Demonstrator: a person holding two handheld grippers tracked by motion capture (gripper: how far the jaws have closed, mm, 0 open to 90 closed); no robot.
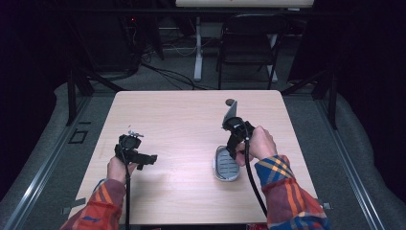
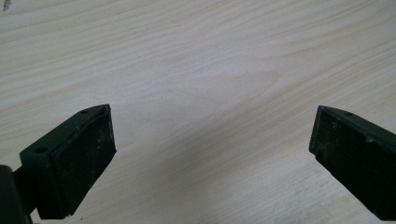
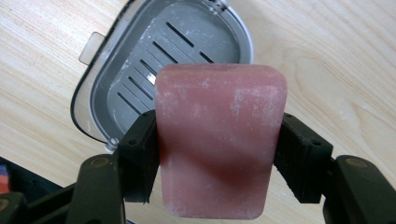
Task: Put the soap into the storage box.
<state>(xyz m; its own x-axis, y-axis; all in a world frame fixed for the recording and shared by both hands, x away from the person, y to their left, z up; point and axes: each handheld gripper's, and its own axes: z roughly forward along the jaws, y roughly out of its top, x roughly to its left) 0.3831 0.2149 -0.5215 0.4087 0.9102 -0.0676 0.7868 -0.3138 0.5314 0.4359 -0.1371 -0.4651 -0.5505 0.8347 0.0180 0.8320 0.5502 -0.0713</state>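
Observation:
A pink bar of soap (image 3: 217,140) is clamped between the jaws of my right gripper (image 3: 217,156), held just above the table. Beyond it lies an open grey soap dish (image 3: 175,56) with a slotted floor and a clear lid edge at its left. From above, the soap dish (image 1: 226,164) sits at the right of the wooden table (image 1: 191,115), and the right gripper (image 1: 233,143) hangs over its far end. My left gripper (image 1: 136,155) rests at the table's left; its jaws (image 2: 210,154) stand wide apart over bare wood.
A small dark round object (image 1: 231,101) lies near the table's far edge. A small metallic piece (image 1: 133,132) sits just beyond the left gripper. A black chair (image 1: 249,43) and a white desk leg (image 1: 198,48) stand beyond the table.

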